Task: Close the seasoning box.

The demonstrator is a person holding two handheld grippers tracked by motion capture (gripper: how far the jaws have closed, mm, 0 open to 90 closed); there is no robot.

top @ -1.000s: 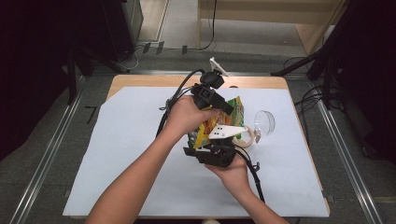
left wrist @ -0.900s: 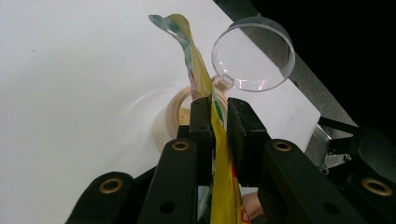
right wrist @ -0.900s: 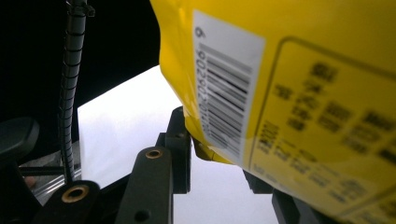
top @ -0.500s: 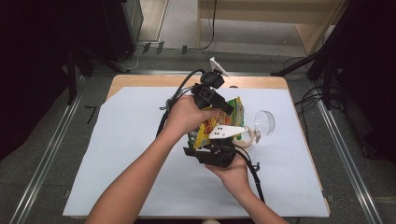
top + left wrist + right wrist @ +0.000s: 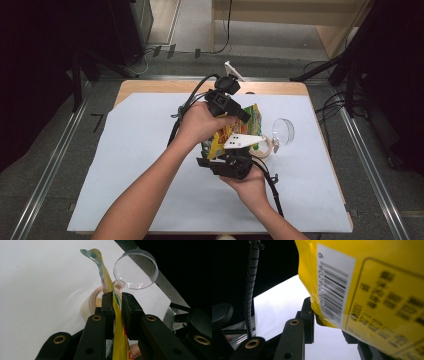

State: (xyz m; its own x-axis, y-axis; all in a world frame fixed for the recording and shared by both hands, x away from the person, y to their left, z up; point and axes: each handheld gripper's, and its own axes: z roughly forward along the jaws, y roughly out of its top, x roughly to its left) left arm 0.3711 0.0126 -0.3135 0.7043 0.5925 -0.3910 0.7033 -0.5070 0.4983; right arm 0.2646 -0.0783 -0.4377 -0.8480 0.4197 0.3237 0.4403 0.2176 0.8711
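Fingers of the left gripper are clamped on the thin top edge of the yellow snack pouch, while the right gripper pinches its lower corner, below the barcode. Pouch is held edge-up above the white table between the two hands, long axis running from the near hand to the far one; any tear would likely run across that axis. A small open jar with its clear flip lid sits just beyond the pouch; open table lies to the person's left.
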